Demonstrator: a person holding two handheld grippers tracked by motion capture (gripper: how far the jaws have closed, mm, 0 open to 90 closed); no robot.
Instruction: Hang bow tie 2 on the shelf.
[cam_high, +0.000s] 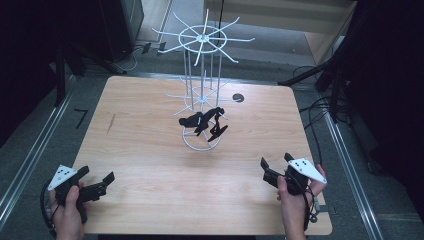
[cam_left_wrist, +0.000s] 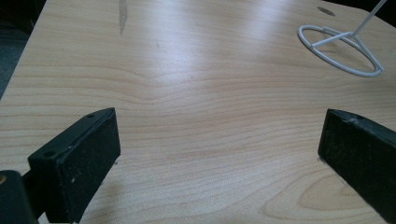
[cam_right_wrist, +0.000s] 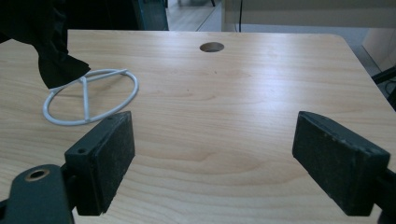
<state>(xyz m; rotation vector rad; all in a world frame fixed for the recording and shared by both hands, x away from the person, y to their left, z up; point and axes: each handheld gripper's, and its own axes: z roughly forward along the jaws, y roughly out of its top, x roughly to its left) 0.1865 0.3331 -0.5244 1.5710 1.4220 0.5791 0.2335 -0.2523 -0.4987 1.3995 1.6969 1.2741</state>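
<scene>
A white wire display rack (cam_high: 201, 75) stands at the middle back of the wooden table (cam_high: 150, 165), on a round wire base (cam_high: 200, 142) (cam_left_wrist: 341, 49) (cam_right_wrist: 88, 98). Black items (cam_high: 205, 122) (cam_right_wrist: 51, 51) hang from its lower arms; what they are is unclear. My left gripper (cam_high: 97, 177) (cam_left_wrist: 219, 154) is open near the table's front left corner, with bare wood between its jaws. At the front right my right gripper (cam_high: 275, 164) (cam_right_wrist: 215, 163) is open too, holding nothing. Both point toward the rack from well short of it.
A round cable hole (cam_high: 238, 97) (cam_right_wrist: 211, 46) lies behind the rack to its right. A dark streak (cam_high: 111, 123) (cam_left_wrist: 122, 14) marks the wood on the left. Metal floor rails (cam_high: 30, 160) and cables (cam_high: 315, 107) run beside the table.
</scene>
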